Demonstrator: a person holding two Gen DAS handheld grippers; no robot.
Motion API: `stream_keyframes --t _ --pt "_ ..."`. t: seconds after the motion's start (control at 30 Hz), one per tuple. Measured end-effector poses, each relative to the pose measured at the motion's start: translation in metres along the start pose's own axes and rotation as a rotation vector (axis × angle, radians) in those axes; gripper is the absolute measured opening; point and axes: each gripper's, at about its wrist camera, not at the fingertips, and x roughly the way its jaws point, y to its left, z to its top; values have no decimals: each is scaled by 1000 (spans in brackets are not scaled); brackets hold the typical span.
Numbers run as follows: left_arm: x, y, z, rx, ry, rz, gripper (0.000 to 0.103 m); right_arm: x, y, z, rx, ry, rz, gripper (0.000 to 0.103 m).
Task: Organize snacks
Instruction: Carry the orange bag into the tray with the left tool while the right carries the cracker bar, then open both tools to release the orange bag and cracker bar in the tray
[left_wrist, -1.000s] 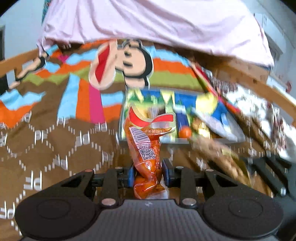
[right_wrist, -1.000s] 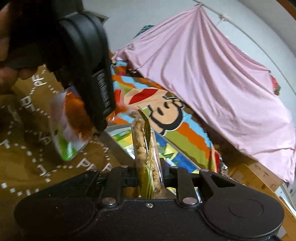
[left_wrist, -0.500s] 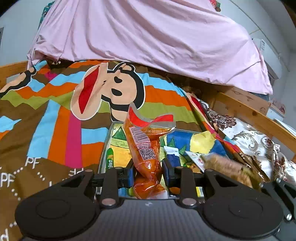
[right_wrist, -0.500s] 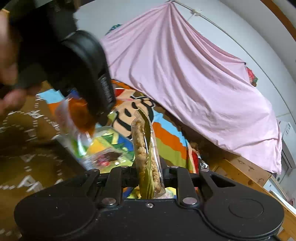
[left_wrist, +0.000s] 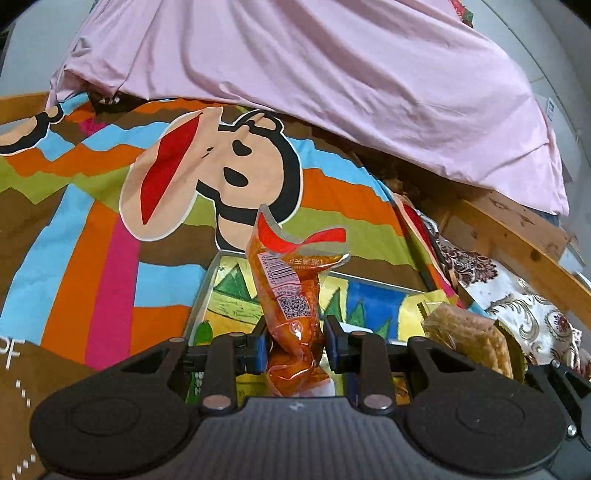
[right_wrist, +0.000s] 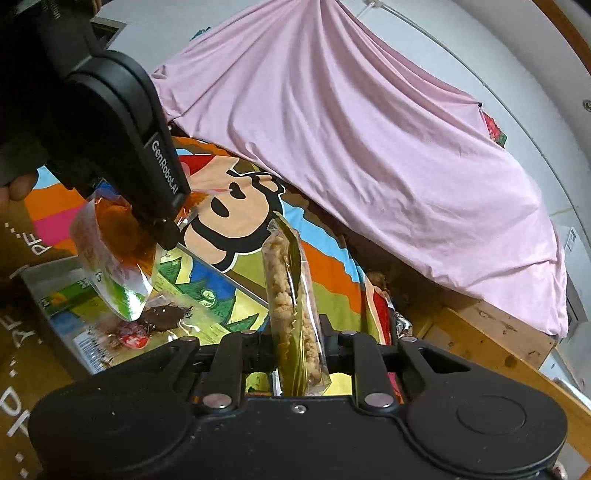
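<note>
While carried over the metal tray with the printed landscape liner (left_wrist: 207, 291) on the cartoon-patterned bed cover (left_wrist: 92, 236), gripped low down in the left tool (left_wrist: 295, 343): orange crinkled plastic snack pouch (left_wrist: 291, 306), upright, pinched between nearly closed jaws. Probably light, soft, slippery film; safest held at the bulging middle, not the flared seal. Further right, pinched in the right tool (right_wrist: 299, 354), likewise nearly closed: clear wrapper of beige crumbly bar (right_wrist: 291, 306), standing on edge. Likely brittle; gentle squeeze across the flat faces advised.
</note>
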Motion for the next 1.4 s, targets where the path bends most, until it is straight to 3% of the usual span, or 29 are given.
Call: stream_keyframes --t 0.13,0.43,0.73,0.83,0.97,1.17,1.4 --pt "9 3 4 2 21 10 33 11 4 -3 5 1 8 21" --pt "28 16 2 -2 154 49 33 42 24 -5 -3 58 72 21" --pt "38 17 -3 16 196 68 33 55 31 -2 28 106 124 23" --pt "38 17 -4 18 199 69 33 56 30 -1 54 119 149 33" --pt "40 18 -4 21 217 98 36 57 28 0 88 140 188 57" --pt "36 24 0 -34 230 62 36 57 21 7 147 173 215 79" --pt "26 24 6 -47 226 49 56 56 10 26 176 257 232 92"
